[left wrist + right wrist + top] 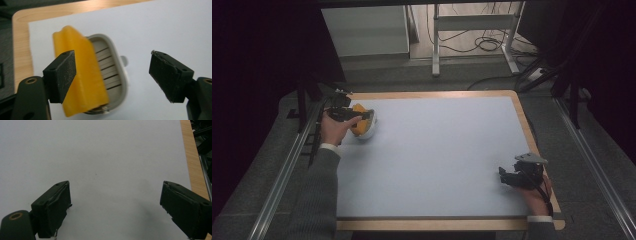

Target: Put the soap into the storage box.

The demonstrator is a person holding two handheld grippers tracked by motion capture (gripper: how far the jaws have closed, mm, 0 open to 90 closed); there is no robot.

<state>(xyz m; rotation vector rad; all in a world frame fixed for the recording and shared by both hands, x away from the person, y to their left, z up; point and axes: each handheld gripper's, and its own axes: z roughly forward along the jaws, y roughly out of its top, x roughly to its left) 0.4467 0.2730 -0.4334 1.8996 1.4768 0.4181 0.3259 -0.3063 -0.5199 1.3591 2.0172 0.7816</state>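
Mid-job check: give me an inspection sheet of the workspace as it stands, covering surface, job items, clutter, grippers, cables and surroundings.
Surface: pale blue mat on a wood-edged table, flat and unmarked.
Job's things: yellow block lying on a white slotted dish, near the table's far left corner; the block covers part of the dish.
Clutter: nothing seen.
Grippers: left gripper open above the block and dish, jaws wide, pads not pressing on either; right gripper open over bare mat near the right edge, nothing between its jaws.
Cables: black cable trailing from the right gripper; loose floor cables beyond the table.
Surroundings: metal rails either side, white cabinet and a metal frame behind, dark room.
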